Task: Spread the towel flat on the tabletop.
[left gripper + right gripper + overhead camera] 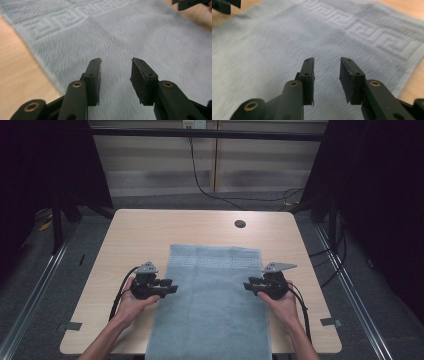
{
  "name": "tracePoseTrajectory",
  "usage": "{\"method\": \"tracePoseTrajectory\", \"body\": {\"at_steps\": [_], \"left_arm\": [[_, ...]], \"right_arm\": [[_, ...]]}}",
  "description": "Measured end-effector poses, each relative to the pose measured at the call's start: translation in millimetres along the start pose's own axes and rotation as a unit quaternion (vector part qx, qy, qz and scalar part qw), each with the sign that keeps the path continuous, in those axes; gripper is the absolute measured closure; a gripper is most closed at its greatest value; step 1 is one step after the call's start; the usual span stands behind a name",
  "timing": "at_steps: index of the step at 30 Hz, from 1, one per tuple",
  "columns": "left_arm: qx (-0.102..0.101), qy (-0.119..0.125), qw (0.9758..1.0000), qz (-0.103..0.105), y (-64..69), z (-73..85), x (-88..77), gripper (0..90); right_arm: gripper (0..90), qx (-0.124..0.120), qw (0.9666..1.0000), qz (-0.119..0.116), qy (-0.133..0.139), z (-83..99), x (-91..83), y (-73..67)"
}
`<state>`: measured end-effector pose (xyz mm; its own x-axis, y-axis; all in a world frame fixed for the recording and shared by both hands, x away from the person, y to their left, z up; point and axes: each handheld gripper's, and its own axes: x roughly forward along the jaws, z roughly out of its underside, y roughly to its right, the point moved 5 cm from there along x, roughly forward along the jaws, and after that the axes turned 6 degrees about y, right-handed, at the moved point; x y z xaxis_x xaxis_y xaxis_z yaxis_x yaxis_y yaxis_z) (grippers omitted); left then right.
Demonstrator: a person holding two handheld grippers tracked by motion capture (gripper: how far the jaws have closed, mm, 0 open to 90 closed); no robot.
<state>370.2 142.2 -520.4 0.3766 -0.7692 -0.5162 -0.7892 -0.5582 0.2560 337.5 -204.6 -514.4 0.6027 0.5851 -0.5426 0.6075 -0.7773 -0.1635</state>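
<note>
While your left gripper [172, 288] and right gripper [247, 285] hang released, seemingly just above the blue towel [212, 295] flat on the table [135, 227], uneven pinches could skew any fold.

A pale wooden worktop [145, 227] sits centre frame, corners rounded, a dark round cable hole [240, 224] near its far edge; grey carpeted floor [60, 285] spreads around it, with two grey tape marks [73, 325] near the front corners; metal rails [35, 285] run along the floor on both sides; black curtains [45, 160] hang left and right, swallowing the light; straight ahead, a light panelled wall [155, 165] with a dark bar [200, 133] across its top; a black cable [200, 180] drops down the wall and snakes across the floor to the right; the lighting is dim and even.
</note>
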Motion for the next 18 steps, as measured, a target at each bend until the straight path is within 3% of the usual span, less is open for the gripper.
{"method": "tracePoseTrajectory", "body": {"at_steps": [2,6,8,9,10,12,14,18], "left_arm": [[-0.017,0.007,0.9998,-0.002,-9.6,-3.0,9.2,59.5],[-0.013,-0.006,0.9996,-0.023,-19.1,-7.3,20.2,54.0],[0.001,-0.022,0.9989,-0.041,-22.1,-0.7,24.6,53.7],[0.000,-0.014,0.9991,-0.039,-21.5,1.3,23.2,54.3],[0.001,-0.018,0.9991,-0.037,-19.9,2.8,20.7,54.5],[0.024,-0.027,0.9985,-0.041,-13.5,7.7,14.7,55.4],[0.048,-0.032,0.9973,-0.045,-6.4,14.2,7.8,55.3],[0.038,-0.032,0.9984,-0.026,3.7,24.4,-4.6,55.0]], "right_arm": [[65.0,-0.002,0.9999,0.011,-0.008,-3.4,7.9,8.1],[61.4,0.014,0.9998,0.005,-0.011,-2.6,20.0,14.8],[61.2,0.017,0.9995,0.003,-0.025,2.7,26.1,17.0],[61.1,0.016,0.9993,0.004,-0.034,6.0,28.4,17.2],[61.0,0.013,0.9996,0.003,-0.026,7.8,28.9,17.0],[61.1,0.022,0.9995,-0.001,-0.024,10.9,26.1,14.3],[61.1,0.015,0.9995,-0.009,-0.027,12.5,23.9,10.1],[60.9,0.002,0.9991,-0.020,-0.038,18.4,16.6,-2.4]]}}
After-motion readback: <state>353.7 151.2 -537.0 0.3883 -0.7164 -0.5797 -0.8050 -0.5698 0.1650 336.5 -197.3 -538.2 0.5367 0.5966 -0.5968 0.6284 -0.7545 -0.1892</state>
